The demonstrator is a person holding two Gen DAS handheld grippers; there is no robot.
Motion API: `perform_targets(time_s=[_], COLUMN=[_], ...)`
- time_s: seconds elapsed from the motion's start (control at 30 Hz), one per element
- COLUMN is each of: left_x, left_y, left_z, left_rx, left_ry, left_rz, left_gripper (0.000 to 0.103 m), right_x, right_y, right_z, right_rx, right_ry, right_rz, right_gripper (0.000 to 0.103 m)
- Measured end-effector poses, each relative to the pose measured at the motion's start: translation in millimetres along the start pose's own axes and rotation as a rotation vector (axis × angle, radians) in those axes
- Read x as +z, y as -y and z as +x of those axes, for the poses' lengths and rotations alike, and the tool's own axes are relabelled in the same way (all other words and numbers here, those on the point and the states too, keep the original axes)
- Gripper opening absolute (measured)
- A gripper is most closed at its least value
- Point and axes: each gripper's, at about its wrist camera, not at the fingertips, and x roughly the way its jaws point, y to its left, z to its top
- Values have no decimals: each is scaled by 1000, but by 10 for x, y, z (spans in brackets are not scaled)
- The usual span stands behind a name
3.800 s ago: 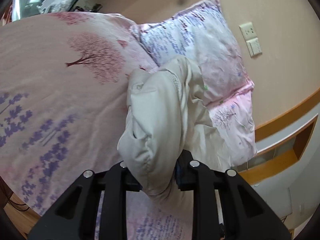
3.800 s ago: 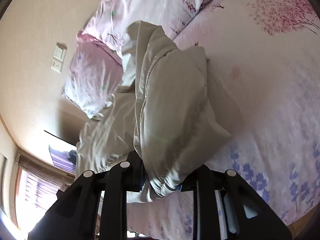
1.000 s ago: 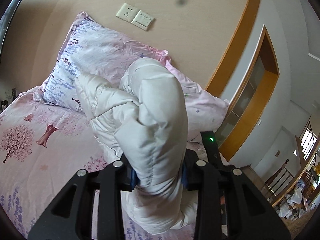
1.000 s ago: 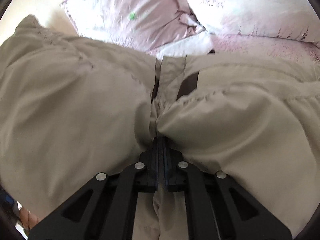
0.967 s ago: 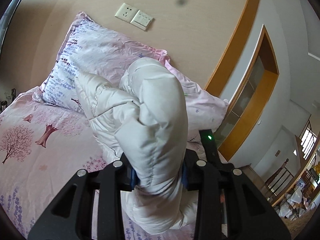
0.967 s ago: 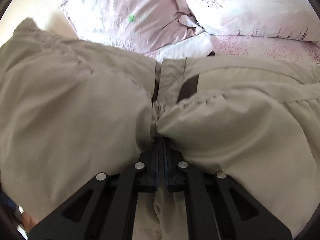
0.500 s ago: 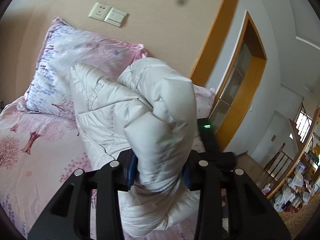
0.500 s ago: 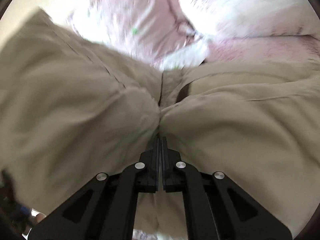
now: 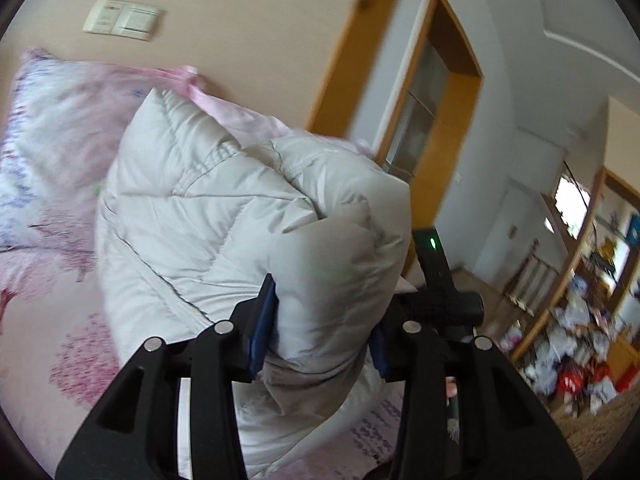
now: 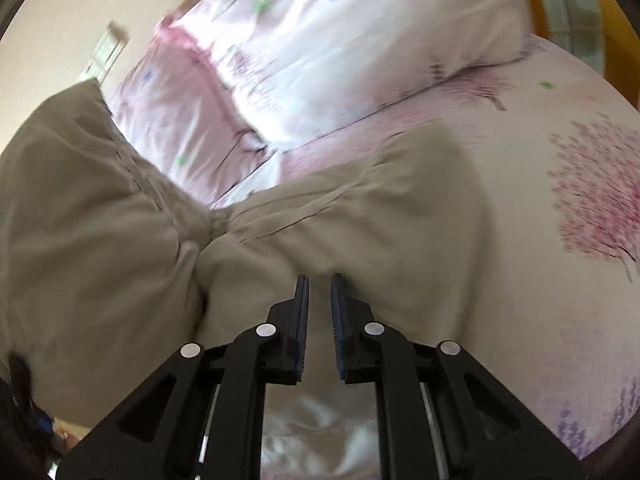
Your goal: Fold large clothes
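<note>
A puffy white quilted jacket [image 9: 224, 220] is bunched up over the bed. My left gripper [image 9: 324, 320] is shut on a thick roll of the jacket. Its blue pads [image 9: 262, 328] press the padding from both sides while the jaws are opening. In the right wrist view the same jacket [image 10: 360, 232] looks beige and lies spread across the floral bed cover [image 10: 528, 320]. My right gripper [image 10: 319, 284] hangs just over it. Its jaws are opening, with a narrow gap and no fabric pinched between the pads.
Two floral pillows [image 10: 340, 60] lean at the head of the bed against a tan wall with a switch plate [image 9: 124, 22]. A wooden door frame [image 9: 440, 120] and cluttered shelves [image 9: 580, 360] are to the right. A black housing with a green light [image 9: 434, 256] shows behind the jacket.
The left gripper swung right with the jacket and its jaws widened. The right gripper's pads parted and came off the seam they had pinched, and the gathered fabric now sits to their left.
</note>
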Motion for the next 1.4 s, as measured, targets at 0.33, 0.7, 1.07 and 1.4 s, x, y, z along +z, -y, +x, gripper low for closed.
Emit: perform_targets(time_s=[0.33, 0.7, 1.07, 1.4], left_x=[-209, -533, -685, -724], left_y=[473, 910, 978, 941], left_z=[869, 1501, 1738, 1803], left_rx=[-101, -52, -94, -102], left_ry=[-148, -237, -285, -297], left_rz=[109, 305, 321, 307], left_gripper=[42, 47, 55, 55], right_x=[33, 150, 368, 485], right_y=[566, 723, 331, 222], right_z=[-487, -907, -708, -540], right_rx=[-70, 39, 174, 173], right_ry=[125, 187, 4, -33], right_rz=[91, 67, -92, -118], right_gripper=[23, 46, 68, 68])
